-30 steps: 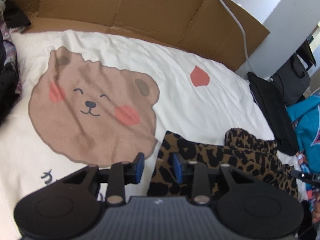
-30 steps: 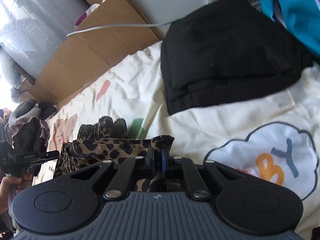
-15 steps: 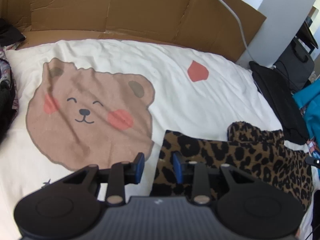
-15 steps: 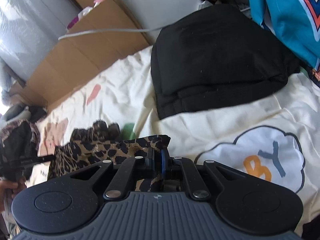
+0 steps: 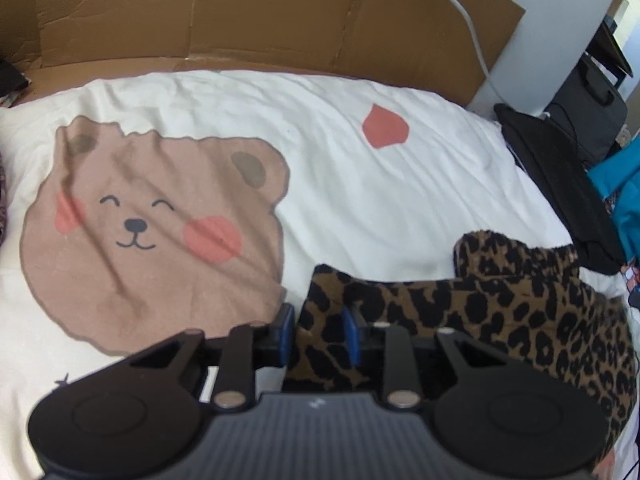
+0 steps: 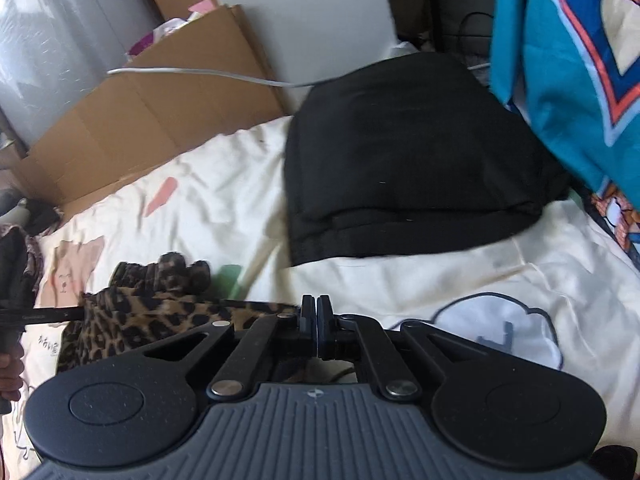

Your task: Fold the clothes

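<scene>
A leopard-print garment (image 5: pixel 500 320) lies on the bed, held at both ends. In the left wrist view its near corner stands bunched between the blue pads (image 5: pixel 285 330) of my left gripper (image 5: pixel 317 332). The jaws are closing on it and the pads touch the cloth. In the right wrist view the garment (image 6: pixel 152 320) stretches as a band from my left gripper (image 6: pixel 40 314) at the far left to my right gripper (image 6: pixel 316 320). The right gripper's pads are pressed together on the garment's thin edge.
The white bed sheet (image 5: pixel 360 208) carries a brown bear print and a cloud print (image 6: pixel 500 332). Cardboard (image 5: pixel 240 12) lines the far side. A folded black garment (image 6: pixel 400 160) lies beyond the right gripper, with teal cloth (image 6: pixel 568 60) at right. A hand (image 6: pixel 10 364) shows at left.
The left gripper has moved in over the garment's corner and its jaws have narrowed. The right pads have closed fully, and the garment now stretches flatter between the two grippers.
</scene>
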A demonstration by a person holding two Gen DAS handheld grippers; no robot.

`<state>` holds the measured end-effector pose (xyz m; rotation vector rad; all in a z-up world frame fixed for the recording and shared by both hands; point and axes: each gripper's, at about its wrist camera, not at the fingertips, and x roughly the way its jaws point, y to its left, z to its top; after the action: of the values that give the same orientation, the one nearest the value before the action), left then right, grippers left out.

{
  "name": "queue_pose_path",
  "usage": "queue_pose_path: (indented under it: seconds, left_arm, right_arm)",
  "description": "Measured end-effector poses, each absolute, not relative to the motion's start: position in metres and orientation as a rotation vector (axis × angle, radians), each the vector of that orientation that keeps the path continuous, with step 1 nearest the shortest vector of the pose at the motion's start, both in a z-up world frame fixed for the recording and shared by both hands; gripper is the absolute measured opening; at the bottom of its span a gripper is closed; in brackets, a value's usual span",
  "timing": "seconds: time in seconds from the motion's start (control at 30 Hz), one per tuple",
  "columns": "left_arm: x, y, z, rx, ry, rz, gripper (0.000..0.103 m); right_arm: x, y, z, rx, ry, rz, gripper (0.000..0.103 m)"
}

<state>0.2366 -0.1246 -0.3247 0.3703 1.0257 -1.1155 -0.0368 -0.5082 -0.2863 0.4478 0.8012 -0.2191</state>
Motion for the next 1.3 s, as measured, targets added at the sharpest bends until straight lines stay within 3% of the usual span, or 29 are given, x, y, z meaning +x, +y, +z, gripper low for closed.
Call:
queue_pose_path:
  seconds: [0.23,0.33,0.5,0.73,0.83,1.3]
  left_arm:
    - [0.237,-0.124,-0.325,0.342,1.028,-1.089,0.025]
    - [0.236,-0.124,-0.325,0.346,1.022,-1.088,0.024]
    - [0.235,-0.124,-0.324,0.349,1.012,-1.089,0.019]
    - [0.235,-0.121,-0.324,0.34,1.007,-1.091,0.015]
    - [0.234,-0.122,-0.323,0.342,1.003,-1.089,0.012]
    - [0.234,-0.111,-0.325,0.299,1.002,-1.049,0.004]
  right_arm:
    - [-0.037,-0.507,-0.29,0.513,0.826,-0.137,0.003]
    - [-0.03,-0.496,-0.295,0.458,0.859,-0.146,0.025]
    - [-0.021,-0.49,-0.305,0.431,0.9,-0.15,0.025]
    - [-0.018,-0.499,-0.312,0.463,0.921,-0.17,0.025]
    - [-0.02,-0.496,-0.307,0.451,0.88,-0.14,0.001]
    - [-0.015,-0.493,-0.297,0.397,0.821,-0.198,0.0]
